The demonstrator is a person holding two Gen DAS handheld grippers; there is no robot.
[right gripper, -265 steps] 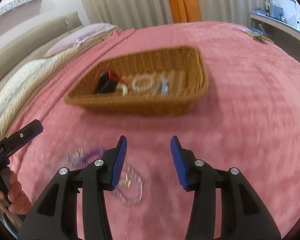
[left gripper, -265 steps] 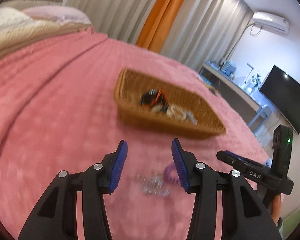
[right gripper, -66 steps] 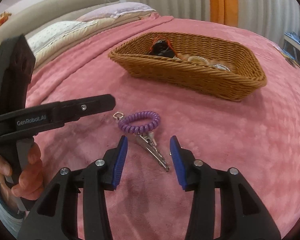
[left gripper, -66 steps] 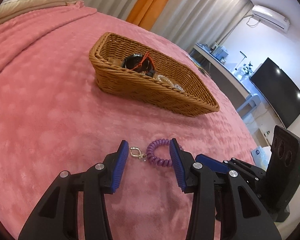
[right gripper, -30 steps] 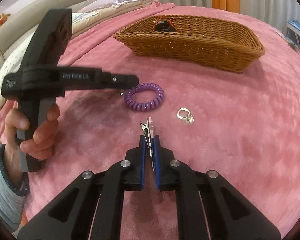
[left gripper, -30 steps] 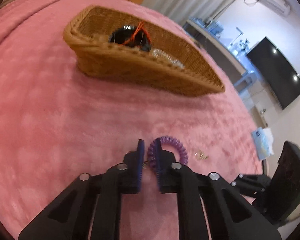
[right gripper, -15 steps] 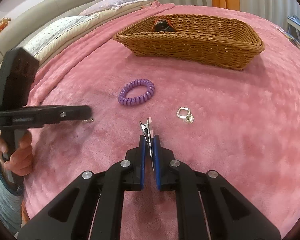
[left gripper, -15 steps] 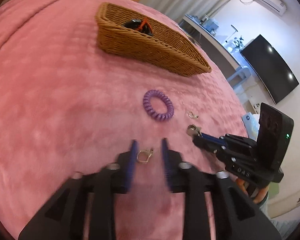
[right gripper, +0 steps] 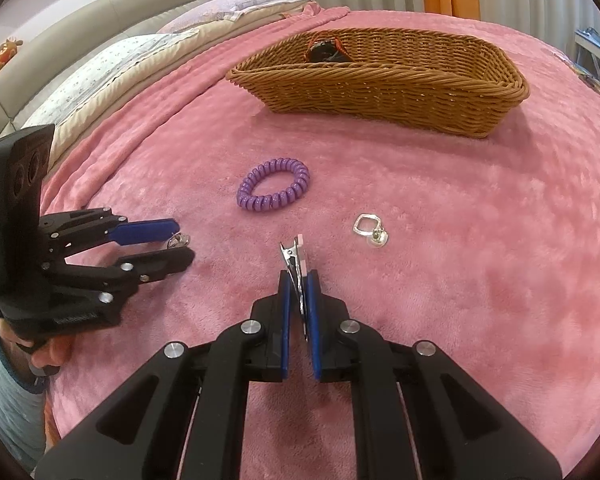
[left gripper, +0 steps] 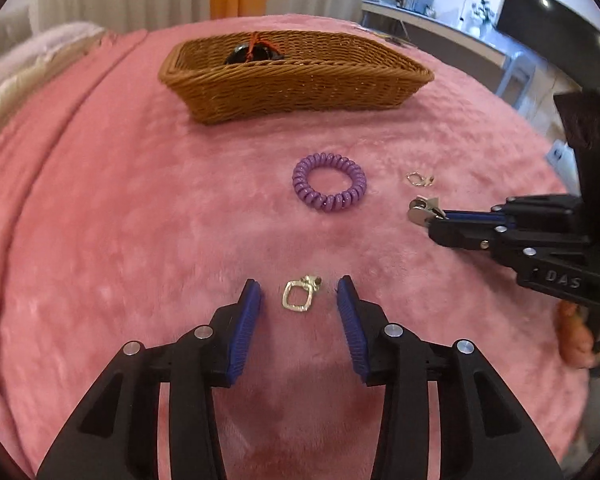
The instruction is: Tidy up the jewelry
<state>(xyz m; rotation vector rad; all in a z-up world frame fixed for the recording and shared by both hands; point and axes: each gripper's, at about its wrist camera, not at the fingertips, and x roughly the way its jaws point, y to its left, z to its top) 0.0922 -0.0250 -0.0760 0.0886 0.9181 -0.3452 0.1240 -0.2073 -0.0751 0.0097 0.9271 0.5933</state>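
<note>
Three loose pieces on pink bed cover (left gripper: 120, 208): purple coil bracelet (left gripper: 329, 181) mid-bed; square silver ring (left gripper: 299, 300) near, lying untouched between spreading fingers of left gripper (left gripper: 299, 294); second silver ring (right gripper: 370, 230) right of centre. Metal clip (right gripper: 294, 258) pinched in closed fingers of right gripper (right gripper: 299, 280), tip above cover.

Handling: straddle ring evenly, press fingers into plush pile, close slowly; thin metal likely to slip or sink. Carry clip to wicker basket (right gripper: 380, 88), far side, already holding black item with red cord (left gripper: 254, 53).

Room: pillows far left, grey and orange curtains, desk and dark screen right.
</note>
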